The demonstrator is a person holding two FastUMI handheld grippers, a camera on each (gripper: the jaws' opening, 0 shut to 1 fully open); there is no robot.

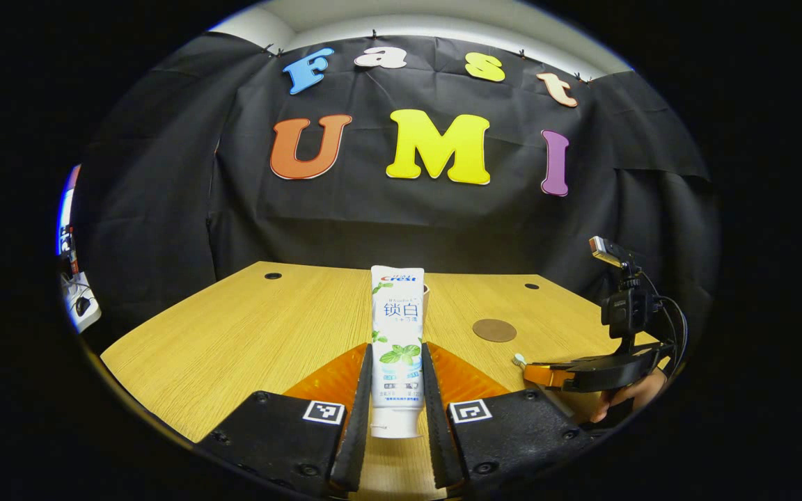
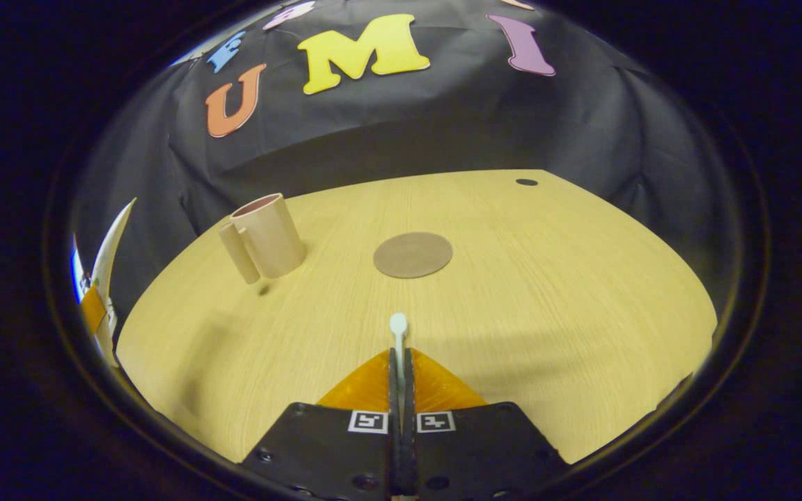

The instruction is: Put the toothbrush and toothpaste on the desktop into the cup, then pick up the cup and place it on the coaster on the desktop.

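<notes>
My left gripper (image 1: 397, 355) is shut on a white toothpaste tube (image 1: 397, 327), held upright above the wooden desktop (image 1: 248, 341). A sliver of the tan cup (image 1: 426, 296) peeks out behind the tube. My right gripper (image 2: 399, 355) is shut on a white toothbrush (image 2: 398, 330), whose head juts out past the fingertips. In the right gripper view the tan cup (image 2: 267, 234) with a handle stands upright at the left, and the round brown coaster (image 2: 413, 254) lies to its right. The left gripper view has the coaster (image 1: 493, 330) and the right gripper (image 1: 533, 367) with the toothbrush tip at the right.
The desktop (image 2: 547, 278) has small dark holes near its back corners (image 1: 273, 275). Black cloth walls close the booth behind the desk. The toothpaste tube (image 2: 112, 243) held by the other gripper appears at the far left edge of the right gripper view.
</notes>
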